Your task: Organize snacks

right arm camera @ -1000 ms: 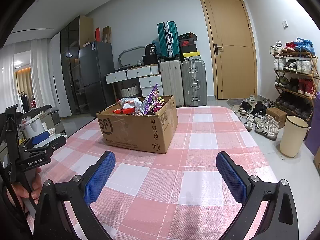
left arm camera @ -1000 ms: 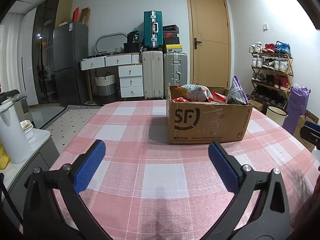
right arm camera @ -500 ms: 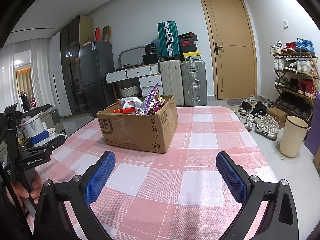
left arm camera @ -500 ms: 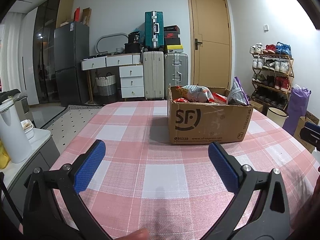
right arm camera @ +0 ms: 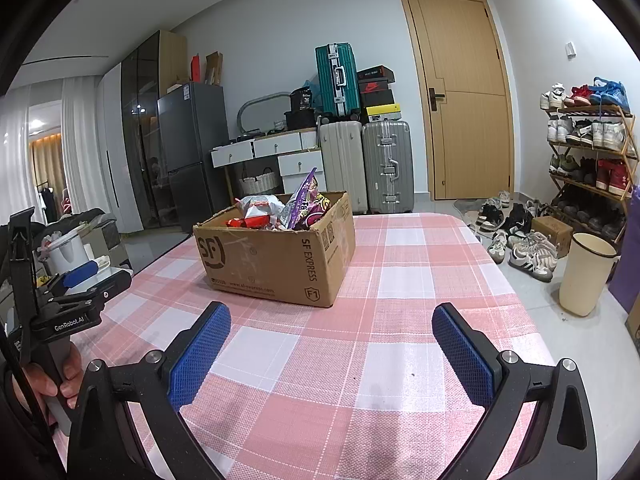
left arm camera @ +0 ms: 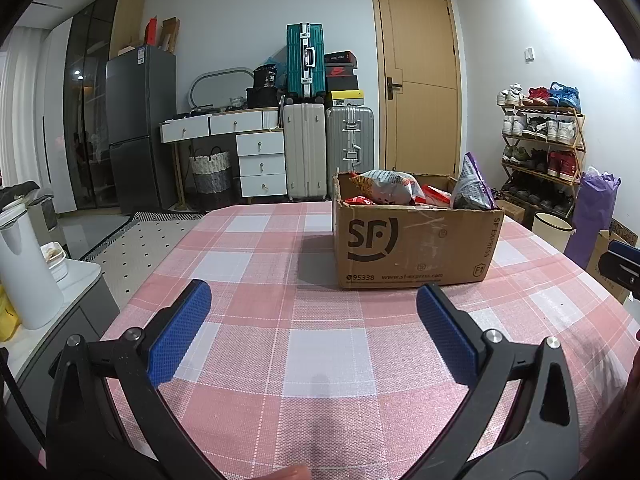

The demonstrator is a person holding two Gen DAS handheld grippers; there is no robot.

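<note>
A brown cardboard SF box [left arm camera: 416, 246] [right arm camera: 276, 258] stands on the pink checked tablecloth [left arm camera: 320, 344] [right arm camera: 360, 340]. Snack bags fill it: a white-and-red bag [left arm camera: 386, 186] [right arm camera: 258, 206], red packets [left arm camera: 436, 196] and a purple bag [left arm camera: 470, 188] [right arm camera: 306, 204] sticking up. My left gripper [left arm camera: 314, 314] is open and empty, well short of the box. My right gripper [right arm camera: 332, 334] is open and empty too, in front of the box's corner. In the right wrist view, a hand holds the left gripper's handle [right arm camera: 60, 316] at the far left.
A white kettle [left arm camera: 28, 268] sits on a side counter left of the table. Suitcases [left arm camera: 308, 144], drawers and a fridge [left arm camera: 136, 128] line the back wall. A shoe rack [right arm camera: 588, 152], loose shoes and a cream bin [right arm camera: 584, 274] stand to the right.
Almost nothing moved; both grippers stay open and still. A fingertip now shows at the bottom edge of the left wrist view.
</note>
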